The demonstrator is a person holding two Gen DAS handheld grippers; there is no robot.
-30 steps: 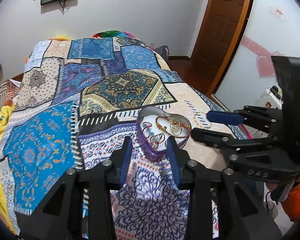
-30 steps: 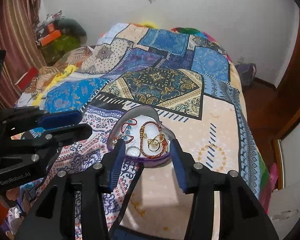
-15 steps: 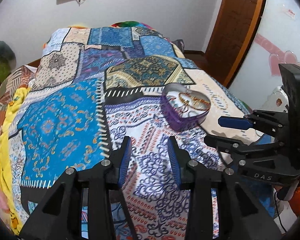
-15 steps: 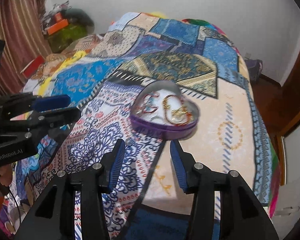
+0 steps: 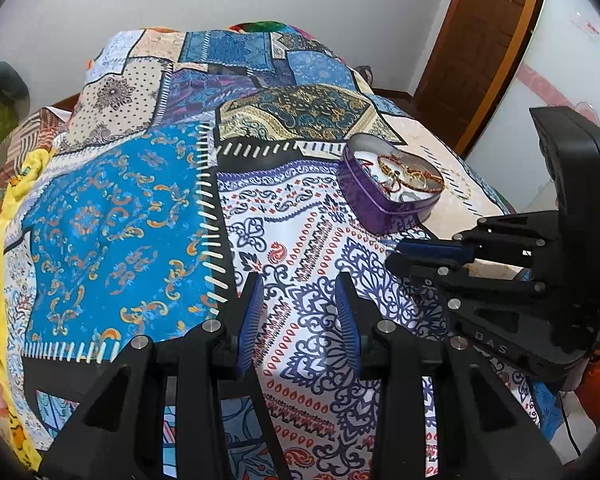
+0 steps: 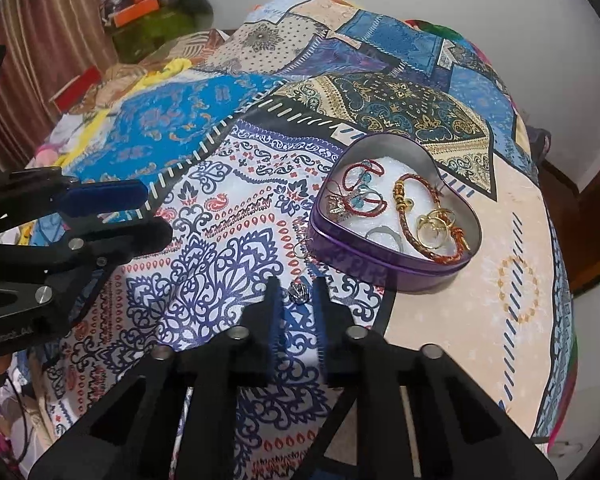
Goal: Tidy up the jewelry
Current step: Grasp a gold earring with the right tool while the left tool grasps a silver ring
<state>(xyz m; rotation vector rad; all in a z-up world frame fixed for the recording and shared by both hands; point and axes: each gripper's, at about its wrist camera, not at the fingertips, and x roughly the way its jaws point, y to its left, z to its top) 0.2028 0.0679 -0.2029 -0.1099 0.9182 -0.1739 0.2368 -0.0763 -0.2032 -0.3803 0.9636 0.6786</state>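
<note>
**Small silver piece between the right tool's fingers, tin beside it on the bed**

The purple heart-shaped metal tin (image 6: 396, 216) sits open on the patchwork bedspread (image 6: 228, 216) of the bed, toward the bed's right edge and near its foot. Inside, on white padding, lie red cord bracelets with blue beads (image 6: 360, 192), a braided red-and-gold bracelet (image 6: 414, 216), gold rings (image 6: 434, 226) and a plain silver ring (image 6: 382, 234), part of it hidden by the tin's near wall. In the left wrist view the tin (image 5: 384, 196) shows mostly its side, so its contents are a tangle that is hard to tell apart.

The right tool (image 6: 298, 292) has its fingers drawn close around a small silver ornament (image 6: 299, 293); whether the pads actually press it cannot be told. A thin gold hoop (image 6: 300, 249) lies on the spread just beside the tin's near wall, faint against the print.

The left tool (image 5: 298, 308) stands released, fingers apart over the bedspread, nothing between them. The bed's near edge is cut off by both tools' bodies.
</note>
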